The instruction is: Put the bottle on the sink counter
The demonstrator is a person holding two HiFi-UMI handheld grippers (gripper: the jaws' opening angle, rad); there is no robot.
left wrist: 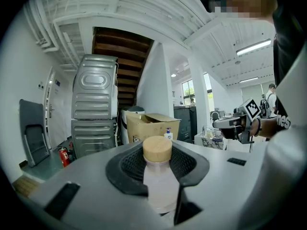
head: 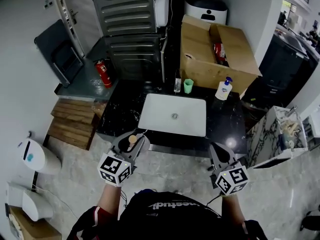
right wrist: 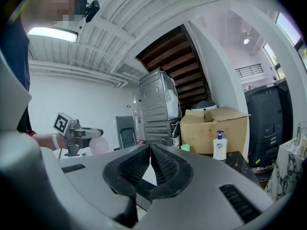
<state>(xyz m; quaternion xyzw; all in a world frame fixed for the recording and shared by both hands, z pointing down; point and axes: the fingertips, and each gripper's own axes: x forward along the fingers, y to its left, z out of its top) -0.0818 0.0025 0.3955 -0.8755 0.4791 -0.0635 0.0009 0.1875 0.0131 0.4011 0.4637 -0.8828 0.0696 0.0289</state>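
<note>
A small pale bottle point(left wrist: 158, 183) with a round wooden cap point(head: 132, 139) stands upright between the jaws of my left gripper point(head: 133, 135), which is shut on its body. That gripper hovers just in front of the black sink counter point(head: 227, 119), near the front left corner of the white basin point(head: 172, 115). My right gripper point(head: 220, 150) hangs before the counter's front right part, its ribbed pads point(right wrist: 160, 164) pressed together with nothing between them. In the right gripper view the left gripper point(right wrist: 72, 128) and the bottle point(right wrist: 98, 145) show at the far left.
At the back of the counter stand a thin glass bottle point(head: 177, 83), a green cup point(head: 188, 86) and a soap dispenser point(head: 224, 89). An open cardboard box point(head: 215, 49) sits behind them. Stacked grey machines point(head: 127, 29), a fire extinguisher point(head: 102, 73) and wooden planks point(head: 72, 121) lie left.
</note>
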